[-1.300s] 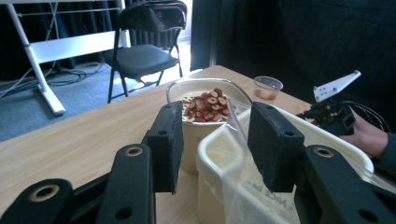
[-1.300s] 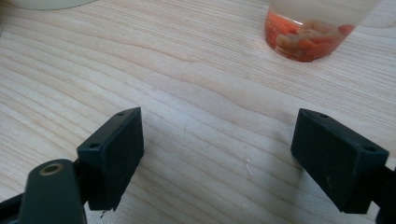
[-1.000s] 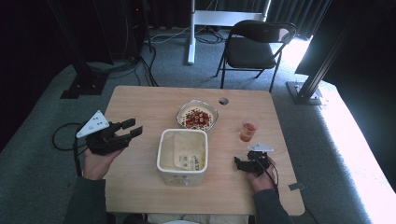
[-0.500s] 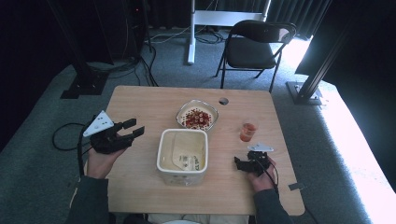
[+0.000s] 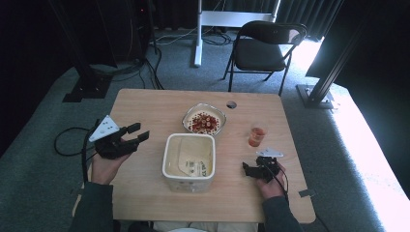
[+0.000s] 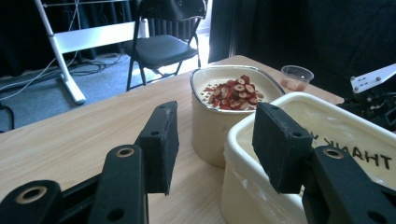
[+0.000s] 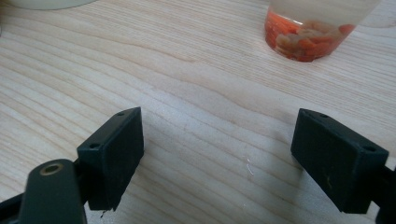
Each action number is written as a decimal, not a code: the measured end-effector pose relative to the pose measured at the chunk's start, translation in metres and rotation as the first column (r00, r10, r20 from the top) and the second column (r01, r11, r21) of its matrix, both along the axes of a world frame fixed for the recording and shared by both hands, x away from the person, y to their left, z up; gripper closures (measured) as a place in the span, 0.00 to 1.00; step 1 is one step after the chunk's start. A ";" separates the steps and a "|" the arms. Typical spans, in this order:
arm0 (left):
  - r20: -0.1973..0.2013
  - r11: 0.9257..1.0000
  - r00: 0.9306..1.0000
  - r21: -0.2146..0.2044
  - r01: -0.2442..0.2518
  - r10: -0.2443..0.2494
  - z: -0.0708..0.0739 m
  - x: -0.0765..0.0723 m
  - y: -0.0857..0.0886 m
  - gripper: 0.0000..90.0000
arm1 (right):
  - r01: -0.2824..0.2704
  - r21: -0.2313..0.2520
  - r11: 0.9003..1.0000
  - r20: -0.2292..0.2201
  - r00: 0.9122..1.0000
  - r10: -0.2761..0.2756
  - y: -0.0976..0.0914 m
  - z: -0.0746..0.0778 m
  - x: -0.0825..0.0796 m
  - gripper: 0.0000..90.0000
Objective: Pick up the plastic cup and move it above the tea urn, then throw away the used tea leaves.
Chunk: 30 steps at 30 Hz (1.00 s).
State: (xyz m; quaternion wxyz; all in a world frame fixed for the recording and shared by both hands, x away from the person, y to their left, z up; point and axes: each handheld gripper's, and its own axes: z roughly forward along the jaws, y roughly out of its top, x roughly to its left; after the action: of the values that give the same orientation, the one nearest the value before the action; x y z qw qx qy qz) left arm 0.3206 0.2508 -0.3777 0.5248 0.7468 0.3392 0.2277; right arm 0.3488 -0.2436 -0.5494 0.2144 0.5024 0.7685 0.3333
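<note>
My left gripper point(image 5: 139, 131) hovers open above the left side of the wooden table point(image 5: 145, 104), just left of a cream square container point(image 5: 188, 155). In the left gripper view its jaws point(image 6: 217, 140) stand apart with nothing between them. They frame the container point(image 6: 336, 140) and a bowl of red sliced fruit point(image 6: 231, 91) behind it. My right gripper point(image 5: 258, 166) rests low at the table's front right, wide open and empty. In the right gripper view point(image 7: 217, 140) a small clear cup of orange pieces point(image 7: 308, 32) stands a short way ahead of it.
The bowl point(image 5: 204, 121) sits just behind the container, and the cup point(image 5: 256, 136) is to their right. A round cable hole point(image 5: 231, 104) is near the far edge. A black folding chair point(image 5: 263, 48) and a white stand point(image 5: 212, 19) are beyond the table.
My left gripper has drifted slightly to the right, toward the container. The right gripper has stayed where it was.
</note>
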 end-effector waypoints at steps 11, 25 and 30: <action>-0.005 0.999 1.000 0.026 -0.019 0.019 -0.008 0.004 -0.003 0.56 | -0.002 -0.001 1.000 0.000 1.000 0.002 0.000 0.000 0.000 0.18; -0.018 0.993 0.996 0.089 -0.080 0.082 -0.033 0.012 -0.009 0.54 | -0.019 -0.003 1.000 -0.008 1.000 0.019 0.002 0.000 0.002 0.14; -0.023 0.988 0.992 0.096 -0.118 0.120 -0.046 0.018 -0.008 0.54 | 0.018 -0.008 1.000 -0.016 1.000 -0.018 0.002 0.003 0.004 0.23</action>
State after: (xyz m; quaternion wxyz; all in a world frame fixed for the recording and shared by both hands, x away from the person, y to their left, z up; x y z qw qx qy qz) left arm 0.3383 0.2427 -0.4234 0.4693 0.7524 0.3795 0.2637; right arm 0.3530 -0.2414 -0.5464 0.2130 0.5113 0.7669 0.3242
